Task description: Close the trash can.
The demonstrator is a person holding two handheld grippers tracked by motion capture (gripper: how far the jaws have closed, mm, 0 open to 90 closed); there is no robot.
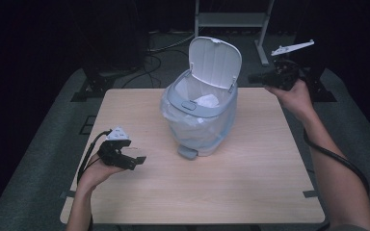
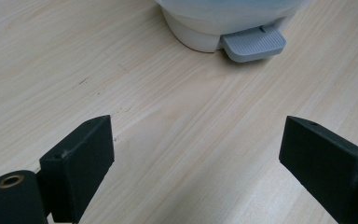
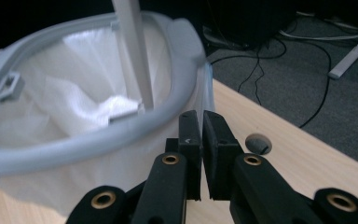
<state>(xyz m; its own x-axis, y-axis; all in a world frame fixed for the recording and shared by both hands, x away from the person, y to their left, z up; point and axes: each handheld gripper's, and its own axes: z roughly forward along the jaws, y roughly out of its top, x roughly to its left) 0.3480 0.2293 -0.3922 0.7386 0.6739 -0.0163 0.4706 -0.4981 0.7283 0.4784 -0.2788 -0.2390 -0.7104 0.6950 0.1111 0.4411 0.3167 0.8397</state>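
The bin (image 1: 200,113) sits open on the bench (image 1: 250,178). The left gripper (image 1: 136,160) has wide jaws; the right gripper (image 3: 200,140) is closed and empty. Next, I think, close the lid (image 1: 215,60).

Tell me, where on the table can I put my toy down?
The near stretch of the table, between the bin's grey pedal and the front edge, is bare wood. So is the right side, between the bin and the right edge. Crowded spots: the middle back, where the bin stands, and the front left by the left gripper.

Black jaws; brass-ringed screw holes
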